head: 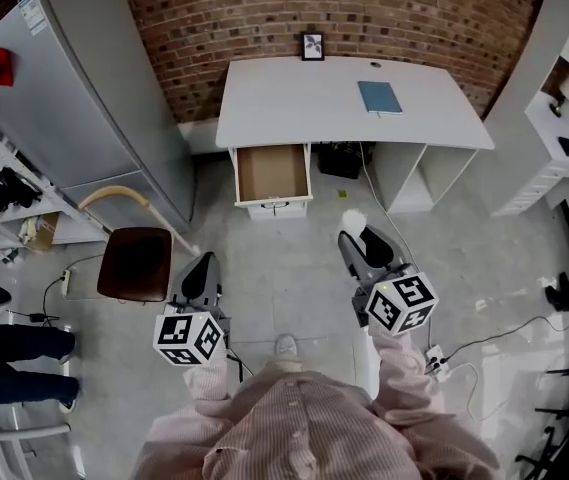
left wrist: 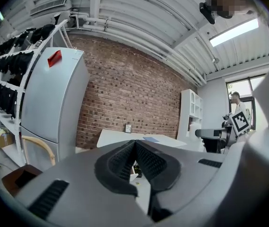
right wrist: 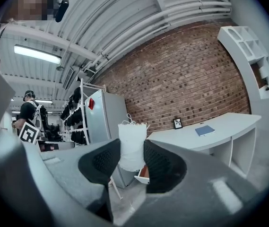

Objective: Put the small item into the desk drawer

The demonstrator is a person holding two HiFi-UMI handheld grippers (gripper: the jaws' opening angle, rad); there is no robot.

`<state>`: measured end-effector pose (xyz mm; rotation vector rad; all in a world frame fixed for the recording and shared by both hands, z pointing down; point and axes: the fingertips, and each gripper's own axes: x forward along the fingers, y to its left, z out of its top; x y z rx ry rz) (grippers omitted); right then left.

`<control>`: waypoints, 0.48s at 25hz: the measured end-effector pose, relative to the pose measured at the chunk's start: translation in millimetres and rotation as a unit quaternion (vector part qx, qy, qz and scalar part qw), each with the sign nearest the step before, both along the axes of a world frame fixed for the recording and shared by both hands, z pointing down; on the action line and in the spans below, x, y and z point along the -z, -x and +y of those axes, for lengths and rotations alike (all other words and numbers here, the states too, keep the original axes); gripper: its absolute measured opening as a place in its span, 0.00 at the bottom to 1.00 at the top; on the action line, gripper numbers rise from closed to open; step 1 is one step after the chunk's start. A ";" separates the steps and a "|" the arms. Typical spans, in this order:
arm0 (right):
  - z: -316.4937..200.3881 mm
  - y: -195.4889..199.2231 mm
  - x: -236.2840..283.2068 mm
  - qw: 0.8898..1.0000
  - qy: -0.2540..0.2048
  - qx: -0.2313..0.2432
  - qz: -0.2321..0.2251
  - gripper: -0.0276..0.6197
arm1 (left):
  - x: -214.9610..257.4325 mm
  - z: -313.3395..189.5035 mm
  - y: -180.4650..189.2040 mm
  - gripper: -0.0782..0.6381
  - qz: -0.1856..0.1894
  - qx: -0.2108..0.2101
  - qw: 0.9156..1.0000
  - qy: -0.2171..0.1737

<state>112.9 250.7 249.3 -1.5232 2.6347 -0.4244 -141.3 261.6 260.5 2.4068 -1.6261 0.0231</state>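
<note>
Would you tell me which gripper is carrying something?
The right gripper: a white item is clamped between its fingers; the left gripper is shut, empty.

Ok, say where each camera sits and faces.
Head view: on the person's head, steeply down at desk, open drawer, left gripper, right gripper, sleeves.
Left gripper view: on the left gripper, level toward brick wall; shut jaws show.
Right gripper view: on the right gripper, toward the desk; jaws grip a white item.
All share the desk.

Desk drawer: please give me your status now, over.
Left gripper shut, empty. Right gripper shut on white item. Drawer open, ahead. Chair stands left of the way.
</note>
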 end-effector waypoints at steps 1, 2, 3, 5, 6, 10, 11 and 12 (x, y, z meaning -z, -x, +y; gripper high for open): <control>-6.2 0.5 -0.2 1.000 0.001 -0.003 0.000 0.29 | -0.1 -6.8 0.3 0.11 0.001 -0.003 1.000 0.000; -12.1 0.9 -0.8 1.000 0.001 -0.005 -0.001 0.29 | -0.1 -13.3 0.5 0.11 0.000 -0.007 1.000 0.000; -17.7 1.7 -1.8 1.000 0.001 -0.007 -0.002 0.29 | -0.3 -19.5 1.0 0.11 -0.001 -0.010 1.000 -0.001; -28.2 5.0 -4.3 1.000 0.001 -0.009 -0.004 0.29 | -0.7 -31.6 3.2 0.11 -0.002 -0.016 1.000 -0.004; -33.4 7.2 -5.6 1.000 0.001 -0.009 -0.004 0.29 | -0.9 -37.5 4.8 0.11 -0.002 -0.018 1.000 -0.005; -52.2 12.7 -12.4 1.000 0.004 -0.010 -0.005 0.29 | -4.6 -57.7 8.7 0.11 -0.004 -0.022 1.000 -0.006; -56.6 12.9 -13.9 1.000 0.004 -0.012 -0.006 0.29 | -6.1 -62.1 9.4 0.11 -0.004 -0.023 1.000 -0.005; -60.5 12.9 -15.2 1.000 0.005 -0.013 -0.007 0.29 | -7.7 -66.2 10.1 0.11 -0.004 -0.023 1.000 -0.004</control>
